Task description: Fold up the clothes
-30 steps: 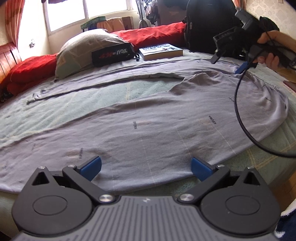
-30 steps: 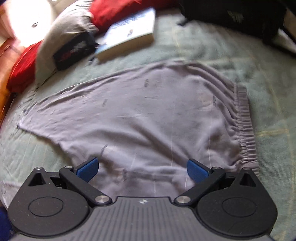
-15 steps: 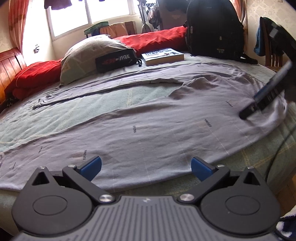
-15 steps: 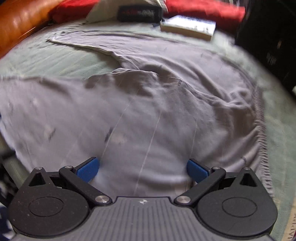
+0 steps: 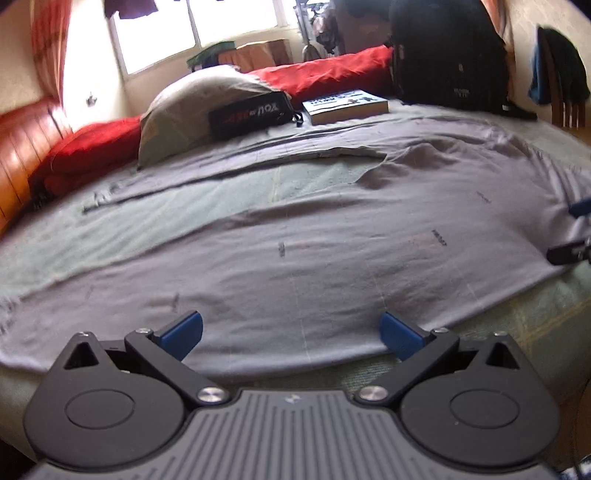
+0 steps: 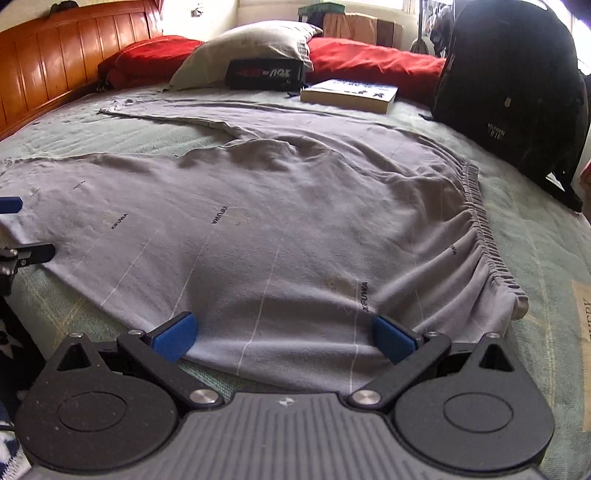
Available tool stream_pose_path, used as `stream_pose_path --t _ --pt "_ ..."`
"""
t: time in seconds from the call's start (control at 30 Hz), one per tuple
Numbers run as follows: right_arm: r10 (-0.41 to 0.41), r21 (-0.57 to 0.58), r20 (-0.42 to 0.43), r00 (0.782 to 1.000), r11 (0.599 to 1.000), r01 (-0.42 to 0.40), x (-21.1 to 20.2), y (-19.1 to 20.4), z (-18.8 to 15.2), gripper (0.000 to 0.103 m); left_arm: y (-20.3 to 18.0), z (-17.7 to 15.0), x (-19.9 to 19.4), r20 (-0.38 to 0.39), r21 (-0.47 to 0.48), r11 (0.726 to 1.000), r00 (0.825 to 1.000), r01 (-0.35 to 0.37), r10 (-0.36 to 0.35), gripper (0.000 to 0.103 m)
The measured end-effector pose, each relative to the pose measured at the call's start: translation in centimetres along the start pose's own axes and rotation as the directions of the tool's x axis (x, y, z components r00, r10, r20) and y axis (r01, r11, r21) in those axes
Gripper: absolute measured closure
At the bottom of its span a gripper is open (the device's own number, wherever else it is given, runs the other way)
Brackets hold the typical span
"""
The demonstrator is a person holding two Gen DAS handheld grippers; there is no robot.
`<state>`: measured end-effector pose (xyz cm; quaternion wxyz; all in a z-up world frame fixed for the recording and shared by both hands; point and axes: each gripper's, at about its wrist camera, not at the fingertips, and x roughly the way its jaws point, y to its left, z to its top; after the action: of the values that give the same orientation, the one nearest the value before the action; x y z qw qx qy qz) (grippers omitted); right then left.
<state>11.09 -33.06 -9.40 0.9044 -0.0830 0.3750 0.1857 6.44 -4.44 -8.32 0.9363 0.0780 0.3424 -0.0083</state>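
I've got both units spread wide, pinching nothing: left hand-held gripper (image 5: 291, 332) and right hand-held gripper (image 6: 282, 334) at the near edge of the grey trousers (image 6: 266, 221), which lie flat on the bed (image 6: 535, 236), waistband (image 6: 484, 229) to my right.

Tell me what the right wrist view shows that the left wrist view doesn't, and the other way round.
Only the right wrist view shows the trousers' gathered elastic waistband, clearly, and the left gripper at its left edge. Only the left wrist view shows the window and the chair with clothes. Both share the grey trousers spread flat, pillow, book, black backpack, and open jaws at the near hem.
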Motion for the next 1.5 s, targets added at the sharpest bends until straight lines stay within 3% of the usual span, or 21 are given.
stream_pose_path --t 0.03,0.2,0.5,0.63,0.73,0.8,0.87,0.97,1.07,1.2,1.3,1.4,1.5 --pt "0.006 0.004 0.004 1.000 1.000 -0.006 -0.2 -0.1 -0.2 0.000 0.4 0.1 -0.1 -0.009 -0.020 1.000 1.000 0.018 -0.018 0.001" --pt "0.032 0.011 0.014 0.999 0.999 -0.032 -1.7 -0.7 -0.4 0.000 1.0 0.7 -1.1 0.049 -0.032 0.999 0.998 -0.024 0.025 0.001" --pt "0.034 0.050 -0.008 0.999 0.998 -0.034 -2.8 -3.4 -1.9 0.000 1.4 0.0 0.2 -0.009 -0.079 0.997 1.000 -0.003 0.002 0.001" --pt "0.063 0.109 0.061 0.996 0.992 -0.069 -3.7 -4.2 -0.9 0.000 0.9 -0.1 0.2 -0.005 -0.058 0.998 1.000 -0.008 0.008 0.001" --pt "0.025 0.140 0.068 0.997 0.990 -0.034 -2.7 -4.9 -0.2 0.000 0.9 -0.1 -0.1 0.001 -0.048 0.999 1.000 -0.010 0.010 0.001" --pt "-0.010 0.194 0.027 1.000 0.981 0.004 -1.6 -6.1 -0.8 0.000 1.1 0.0 -0.3 0.008 -0.050 0.999 1.000 -0.015 0.015 0.001" --pt "-0.002 0.222 0.048 0.999 0.975 -0.009 -1.6 -7.0 -1.7 0.000 1.4 0.1 -0.6 0.024 -0.054 0.998 0.999 -0.023 0.024 0.001" --pt "-0.008 0.198 0.051 0.999 0.980 -0.002 -1.8 -6.7 -2.0 0.000 2.4 0.1 -0.5 0.032 -0.077 0.996 0.998 -0.046 0.049 0.001" --pt "-0.051 0.168 0.023 0.998 0.985 0.046 -1.2 -5.8 -1.6 0.000 3.3 -0.5 0.6 -0.018 -0.103 0.993 0.999 -0.050 0.048 0.001" --pt "-0.072 0.162 0.014 0.997 0.984 0.069 -0.9 -5.5 -1.4 0.000 4.7 -0.2 -0.1 -0.059 -0.158 0.987 0.997 0.033 -0.043 0.001" --pt "-0.063 0.167 0.014 0.998 0.984 0.060 -0.9 -5.7 -1.4 0.000 6.3 0.3 -1.1 -0.017 -0.138 0.989 0.998 0.055 -0.058 0.001" --pt "-0.071 0.166 0.005 0.997 0.984 0.069 -0.9 -5.6 -1.2 0.000 8.7 0.8 -0.8 -0.013 -0.150 0.988 0.999 -0.033 0.031 0.001" --pt "-0.071 0.158 -0.015 0.997 0.985 0.073 -1.2 -5.4 -0.8 0.000 11.0 -0.2 1.0 -0.115 -0.221 0.973 0.992 -0.070 0.046 0.001"
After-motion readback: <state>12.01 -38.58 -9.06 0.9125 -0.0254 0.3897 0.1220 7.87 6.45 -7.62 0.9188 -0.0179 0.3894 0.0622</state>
